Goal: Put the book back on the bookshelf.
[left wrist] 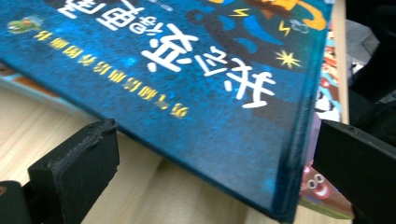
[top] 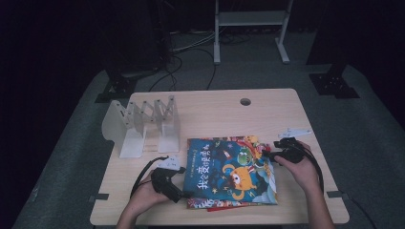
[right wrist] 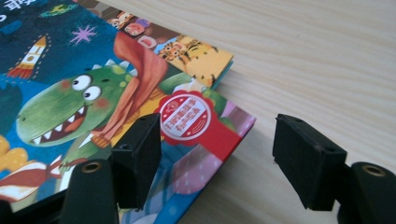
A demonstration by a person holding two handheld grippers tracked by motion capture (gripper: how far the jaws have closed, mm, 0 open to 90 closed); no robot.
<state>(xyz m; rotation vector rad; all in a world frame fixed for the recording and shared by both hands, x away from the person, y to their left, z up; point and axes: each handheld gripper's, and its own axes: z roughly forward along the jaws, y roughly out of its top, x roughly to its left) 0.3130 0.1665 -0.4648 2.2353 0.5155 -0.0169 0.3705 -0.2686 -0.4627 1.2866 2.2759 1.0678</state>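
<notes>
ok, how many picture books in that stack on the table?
3 at least. The blue monster-cover picture book lies on top, a book with an orange tiger cover sits under it at the far right corner, and a red-edged book pokes out along the near edge. More may be hidden.

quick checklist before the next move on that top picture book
1. Left gripper astride the near corner of the blue picture book: ok, a jaw either side.
2. Left pads pressing the cover: not ok, gaps show on both sides.
3. Right gripper astride the book's red-sealed corner: ok, but the jaws stand apart from it, no grip.
4. Books underneath free to stay put: cannot tell.
5. White folding book rack upright with open slots: ok.
6. Table between stack and rack free: ok.
</notes>
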